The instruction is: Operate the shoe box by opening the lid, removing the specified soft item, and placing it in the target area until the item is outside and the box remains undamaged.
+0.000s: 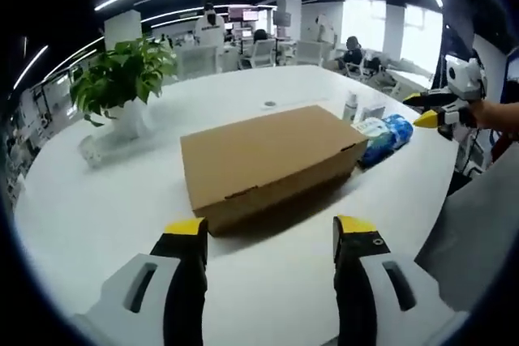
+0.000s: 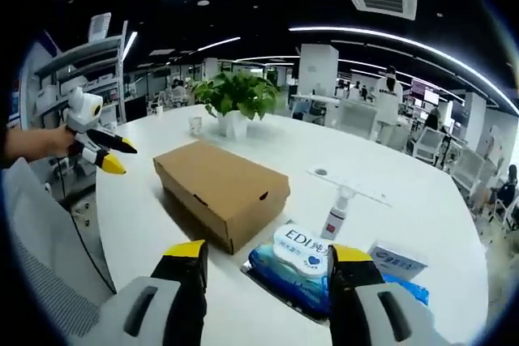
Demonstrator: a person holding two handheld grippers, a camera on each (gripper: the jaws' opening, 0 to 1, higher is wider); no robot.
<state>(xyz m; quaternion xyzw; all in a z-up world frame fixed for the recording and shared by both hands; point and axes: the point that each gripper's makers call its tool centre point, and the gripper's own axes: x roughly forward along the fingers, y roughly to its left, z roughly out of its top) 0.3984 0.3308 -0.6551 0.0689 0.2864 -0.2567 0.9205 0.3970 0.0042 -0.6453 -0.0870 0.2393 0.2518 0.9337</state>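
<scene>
A closed brown cardboard shoe box (image 1: 268, 160) lies in the middle of a white round table (image 1: 97, 216); the right gripper view shows the same box (image 2: 223, 188) with its lid down. My left gripper (image 1: 272, 237) hangs open just in front of the box, nothing between its yellow-tipped fingers. My right gripper (image 2: 263, 261) is open too, above a blue pack of wet wipes (image 2: 300, 269). The right gripper (image 1: 434, 111) shows at the right of the left gripper view, and the left gripper (image 2: 105, 151) at the left of the right gripper view.
A potted green plant (image 1: 122, 79) in a white pot stands behind the box. Beside the box lie the wipes pack (image 1: 381, 135), a small spray bottle (image 2: 334, 216) and a white flat packet (image 2: 397, 261). Office chairs, desks and people sit beyond the table.
</scene>
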